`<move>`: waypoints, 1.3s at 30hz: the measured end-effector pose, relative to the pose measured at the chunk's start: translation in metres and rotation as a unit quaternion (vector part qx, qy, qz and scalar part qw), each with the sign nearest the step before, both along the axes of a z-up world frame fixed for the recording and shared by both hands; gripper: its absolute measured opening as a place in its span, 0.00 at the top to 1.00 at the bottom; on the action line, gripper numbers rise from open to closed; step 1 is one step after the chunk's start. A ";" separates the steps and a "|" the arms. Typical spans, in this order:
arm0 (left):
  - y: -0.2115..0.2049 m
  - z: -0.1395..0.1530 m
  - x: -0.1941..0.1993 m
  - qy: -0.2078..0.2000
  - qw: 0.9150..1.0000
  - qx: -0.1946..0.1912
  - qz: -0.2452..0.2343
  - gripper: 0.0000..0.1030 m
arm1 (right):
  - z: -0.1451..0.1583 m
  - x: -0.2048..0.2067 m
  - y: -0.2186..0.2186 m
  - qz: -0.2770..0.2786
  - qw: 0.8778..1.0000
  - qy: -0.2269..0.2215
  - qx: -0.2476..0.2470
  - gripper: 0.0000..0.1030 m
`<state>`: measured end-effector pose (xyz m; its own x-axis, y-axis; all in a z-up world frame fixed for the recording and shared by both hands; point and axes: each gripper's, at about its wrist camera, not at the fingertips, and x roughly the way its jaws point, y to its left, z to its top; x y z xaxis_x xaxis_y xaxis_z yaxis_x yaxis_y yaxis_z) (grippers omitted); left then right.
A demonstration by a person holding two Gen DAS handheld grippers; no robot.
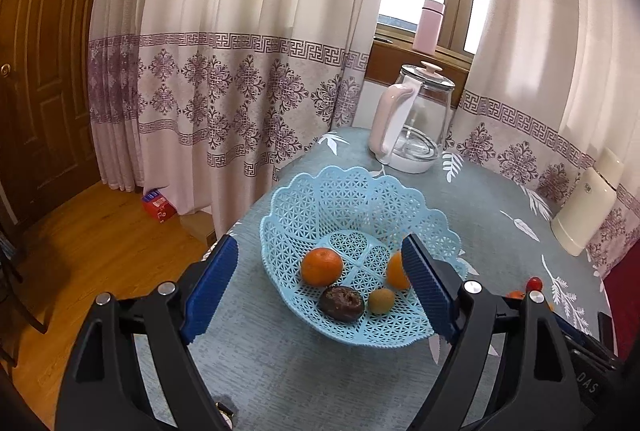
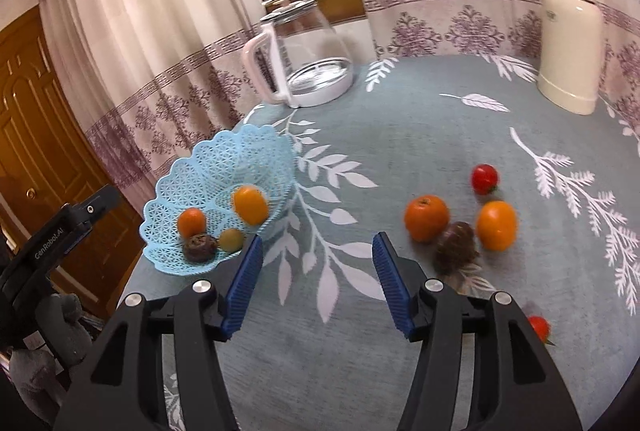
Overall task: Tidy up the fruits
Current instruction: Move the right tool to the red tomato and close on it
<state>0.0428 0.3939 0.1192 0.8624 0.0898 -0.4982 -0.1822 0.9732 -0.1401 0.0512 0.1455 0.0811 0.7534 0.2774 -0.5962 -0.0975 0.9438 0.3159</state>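
Both grippers gape wide, holding nothing. The left gripper (image 1: 320, 295) frames the basket (image 1: 304, 207). Loose fruits (image 2: 426, 218) lie on the table (image 2: 400, 135), ahead-right of the right gripper (image 2: 318, 281).

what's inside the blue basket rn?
Blue basket holds four fruits: orange, a second orange fruit partly hidden by a gripper finger in the left view, dark wrinkled fruit, small greenish fruit.

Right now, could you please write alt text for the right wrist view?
The open right gripper hovers over a grey-blue leaf-print tablecloth, jaws apart and empty. Ahead to the right lie loose fruits: an orange, a yellow-orange fruit, a red tomato; to the left, a blue lattice basket holds four fruits.
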 end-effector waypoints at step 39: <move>-0.034 -0.001 -0.004 0.001 0.999 0.024 -0.037 0.09 | -0.050 -0.045 -0.120 -0.118 0.991 0.057 -0.026 0.46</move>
